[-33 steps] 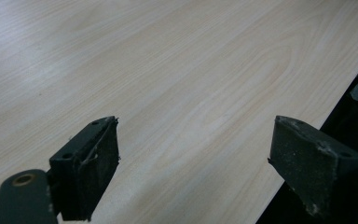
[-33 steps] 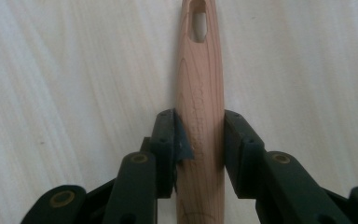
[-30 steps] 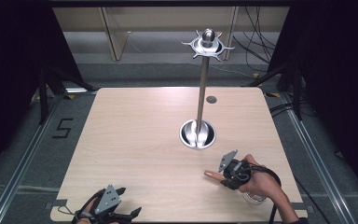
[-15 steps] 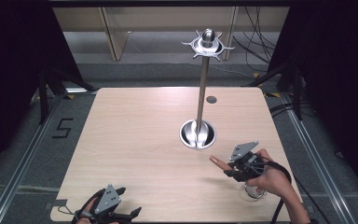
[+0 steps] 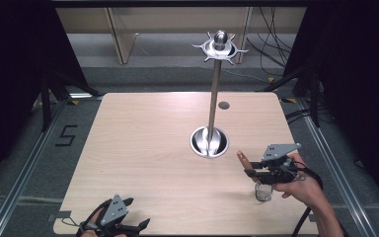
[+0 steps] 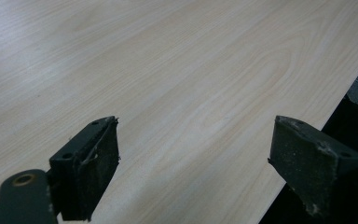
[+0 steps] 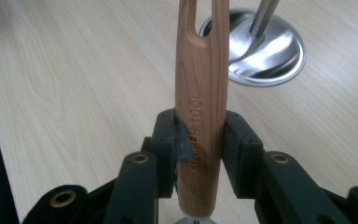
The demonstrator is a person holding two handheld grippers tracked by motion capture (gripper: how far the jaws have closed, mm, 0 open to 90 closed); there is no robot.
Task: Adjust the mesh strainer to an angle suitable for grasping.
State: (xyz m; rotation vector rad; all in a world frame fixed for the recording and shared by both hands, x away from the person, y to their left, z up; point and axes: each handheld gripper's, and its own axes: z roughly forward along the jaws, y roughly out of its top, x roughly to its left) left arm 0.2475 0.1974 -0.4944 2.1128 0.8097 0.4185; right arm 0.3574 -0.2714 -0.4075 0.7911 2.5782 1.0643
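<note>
My right gripper point(image 5: 253, 170) point(image 7: 200, 135) is shut on a wooden-handled kitchen tool point(image 5: 242, 159) point(image 7: 201, 70). It holds the tool above the table's right front part. The slotted end of the handle points toward the metal stand point(image 5: 214, 94), and the tool's wire head point(image 5: 262, 192) hangs under the hand. The stand is a tall pole on a round steel base point(image 5: 208, 142) point(image 7: 265, 51), with a hooked ring on top point(image 5: 220, 47). My left gripper point(image 5: 123, 227) point(image 6: 196, 163) rests open at the table's front left edge with nothing between its jaws.
The wooden table point(image 5: 143, 143) has a small round hole point(image 5: 223, 105) behind the stand. Dark floor and rails surround the table, with cables at the back right. The table's edge point(image 6: 317, 126) runs close to my left gripper's right jaw.
My right gripper has risen and moved right with the tool, lifting the wooden handle off the table. The left gripper has stayed put.
</note>
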